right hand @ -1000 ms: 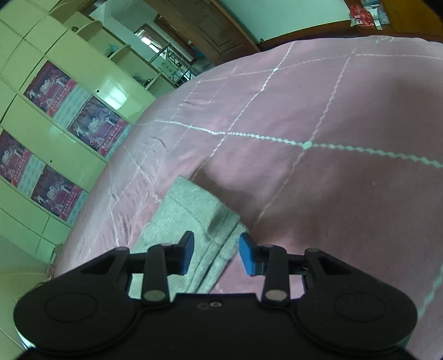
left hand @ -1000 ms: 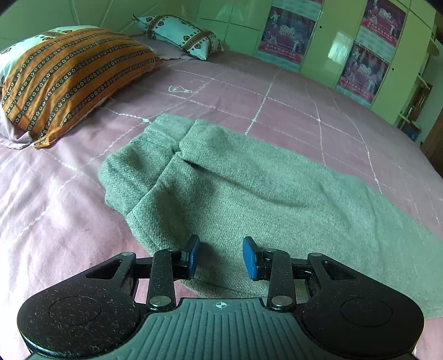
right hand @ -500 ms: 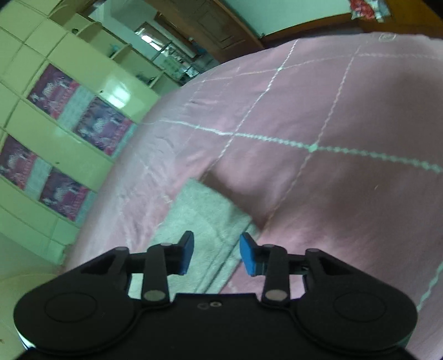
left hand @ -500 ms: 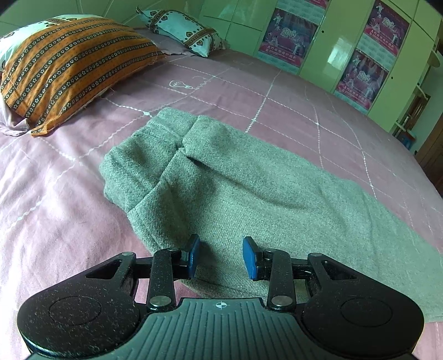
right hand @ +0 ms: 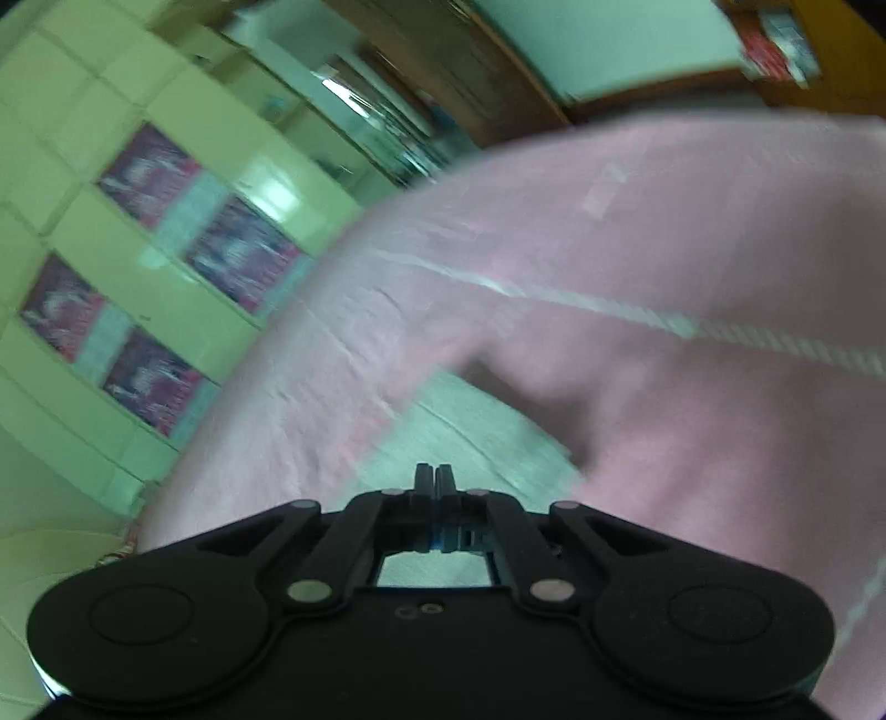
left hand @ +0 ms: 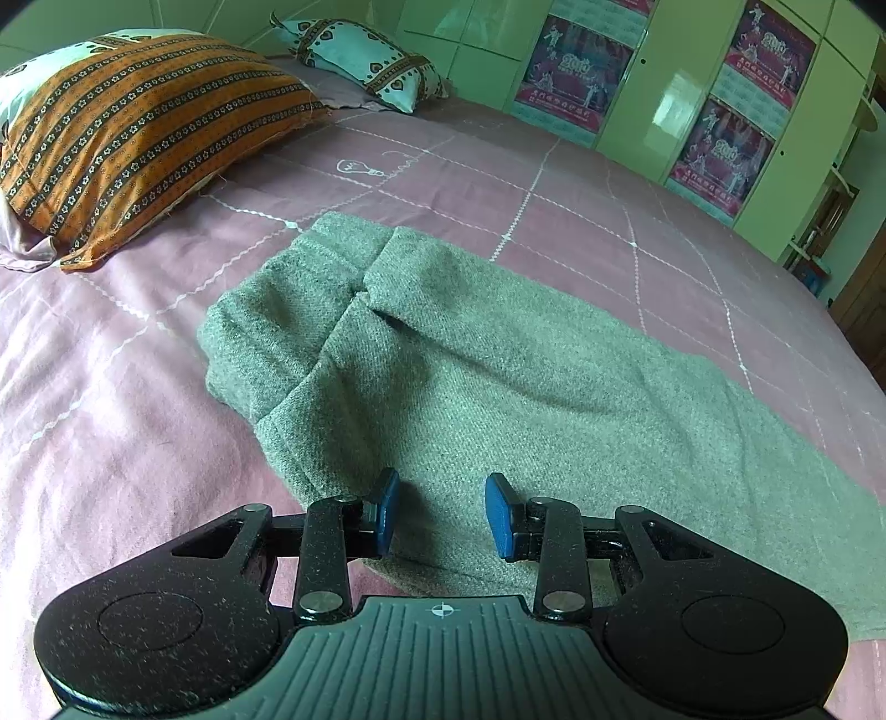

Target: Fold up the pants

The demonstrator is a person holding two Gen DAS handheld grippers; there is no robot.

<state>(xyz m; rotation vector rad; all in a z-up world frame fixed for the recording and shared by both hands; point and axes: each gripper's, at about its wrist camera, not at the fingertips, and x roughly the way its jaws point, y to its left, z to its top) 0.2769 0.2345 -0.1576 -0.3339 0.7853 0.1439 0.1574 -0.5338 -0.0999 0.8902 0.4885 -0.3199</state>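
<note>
Since the earlier frame the right gripper has gone from wide apart to fingers pressed together, low over the hem end of the grey pants; that view is smeared by motion, so whether cloth is pinched between the pads cannot be told. Nearest in the left wrist view, the left gripper hangs with its blue pads spread wide, holding nothing, just above the near edge of the pants. These lie flat on the pink bedsheet, waistband to the far left, legs running off to the right. Farther left sits an orange striped pillow, beyond it a pale blue pillow, then green wardrobe doors with posters.
</note>
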